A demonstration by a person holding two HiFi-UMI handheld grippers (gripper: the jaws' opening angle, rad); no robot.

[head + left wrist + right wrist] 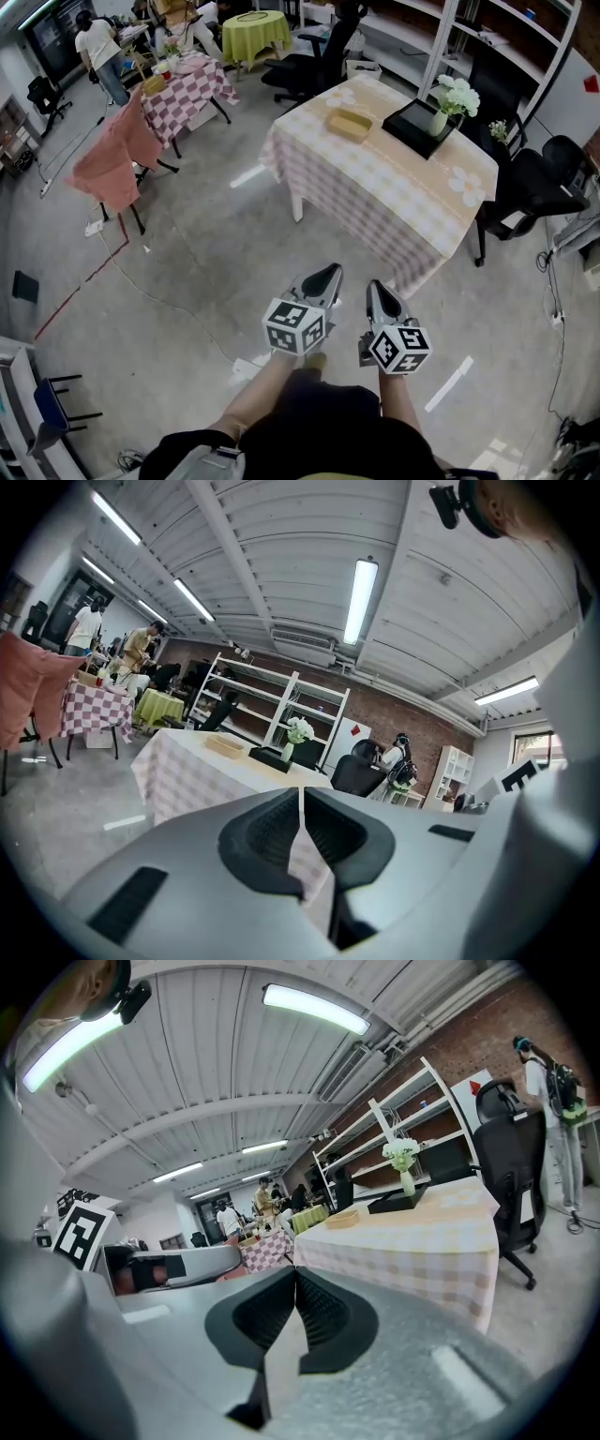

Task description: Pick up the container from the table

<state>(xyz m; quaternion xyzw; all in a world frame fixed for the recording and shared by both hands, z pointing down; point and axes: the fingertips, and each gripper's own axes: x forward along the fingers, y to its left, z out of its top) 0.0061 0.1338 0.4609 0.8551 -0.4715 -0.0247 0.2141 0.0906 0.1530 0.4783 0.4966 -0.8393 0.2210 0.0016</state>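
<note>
Grey floor (187, 262) fills most of this big room. Up at 1 o'clock in the head view stands a tabletop (394, 187) with a pale checked cloth over it. The container (350, 124) is a small tan box with low sides. It sits on the tabletop, near the far left corner. At 3 o'clock from the container, near it, lies a black tray (412, 127). A vase (439, 122) with white flowers (457, 96) stands on the black tray. A black chair (525, 192) stands at the right side of the tabletop.

The left claw (326, 275) and the right claw (377, 289) are low in the head view, side by side over the floor. Both point toward 12 o'clock, at the tabletop. The container is at 12 o'clock from them and well apart from both.

In the left gripper view the left claw (300, 797) is pressed together, with only a thin line between its dark pads, and it holds nothing. The container (225, 745) shows far off at 11 o'clock from it. In the right gripper view the right claw (294, 1279) is pressed together too and holds nothing. The container (343, 1217) shows at 1 o'clock from it.

At 10 o'clock in the head view stands another table (192, 89) with a red checked cloth, and a person (98, 47) stands near it.
</note>
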